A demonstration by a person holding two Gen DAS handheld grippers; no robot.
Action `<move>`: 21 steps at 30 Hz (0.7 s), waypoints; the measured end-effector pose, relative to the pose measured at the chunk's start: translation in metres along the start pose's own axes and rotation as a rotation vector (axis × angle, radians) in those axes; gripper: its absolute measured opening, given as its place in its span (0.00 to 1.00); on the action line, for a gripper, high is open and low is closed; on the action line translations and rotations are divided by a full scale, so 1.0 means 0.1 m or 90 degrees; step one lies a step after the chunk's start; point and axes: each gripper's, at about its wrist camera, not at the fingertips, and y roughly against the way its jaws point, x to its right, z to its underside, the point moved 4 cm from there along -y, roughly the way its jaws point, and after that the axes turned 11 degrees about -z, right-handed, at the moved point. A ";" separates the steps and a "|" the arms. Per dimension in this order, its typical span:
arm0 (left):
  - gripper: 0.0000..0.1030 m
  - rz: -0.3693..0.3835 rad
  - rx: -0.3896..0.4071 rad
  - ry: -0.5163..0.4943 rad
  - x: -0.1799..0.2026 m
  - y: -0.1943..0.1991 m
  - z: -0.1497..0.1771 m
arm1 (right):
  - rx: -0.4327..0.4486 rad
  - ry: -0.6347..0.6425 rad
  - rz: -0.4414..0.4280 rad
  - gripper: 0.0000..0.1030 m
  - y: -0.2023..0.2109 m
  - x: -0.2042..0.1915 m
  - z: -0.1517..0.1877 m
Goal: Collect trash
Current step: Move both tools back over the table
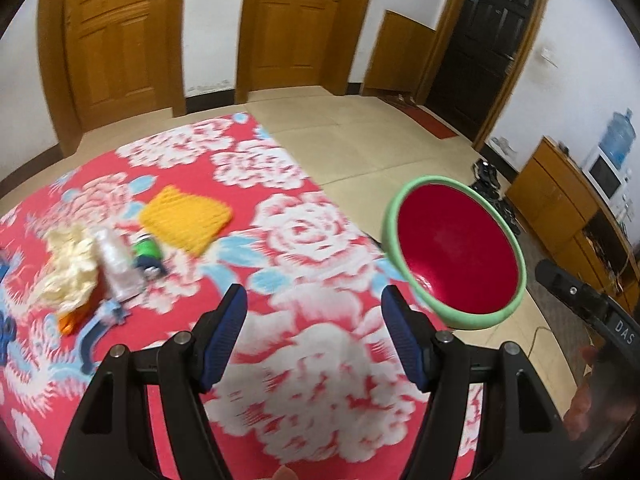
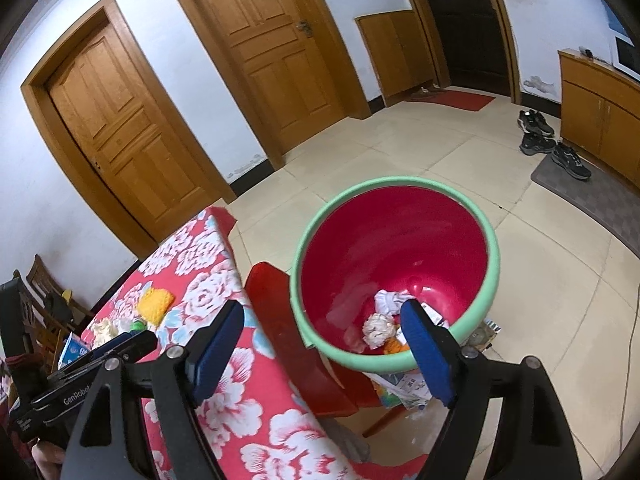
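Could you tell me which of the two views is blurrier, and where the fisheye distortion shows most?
Left wrist view: motion blur smears the floral tablecloth and the trash on it. Right wrist view: sharper, the bin is crisp. Both: door frames bow near the dark, vignetted corners.

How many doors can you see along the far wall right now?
3: a tan wooden door on the left, a second tan one in the middle, a dark door on the right. Others may lie outside the view.
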 end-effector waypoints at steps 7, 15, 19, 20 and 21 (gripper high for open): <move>0.67 -0.032 0.001 0.038 -0.43 0.07 0.08 | -0.018 0.015 -0.011 0.80 -0.06 -0.17 0.08; 0.67 -0.070 0.000 0.076 -0.92 0.09 0.20 | -0.042 0.032 -0.020 0.80 -0.13 -0.32 0.16; 0.67 -0.090 0.003 0.077 -1.08 0.09 0.28 | -0.047 0.035 -0.017 0.80 -0.14 -0.37 0.20; 0.67 -0.095 0.003 0.076 -1.11 0.08 0.30 | -0.048 0.036 -0.017 0.80 -0.15 -0.38 0.20; 0.67 -0.101 0.002 0.076 -1.15 0.07 0.32 | -0.050 0.037 -0.016 0.80 -0.15 -0.39 0.21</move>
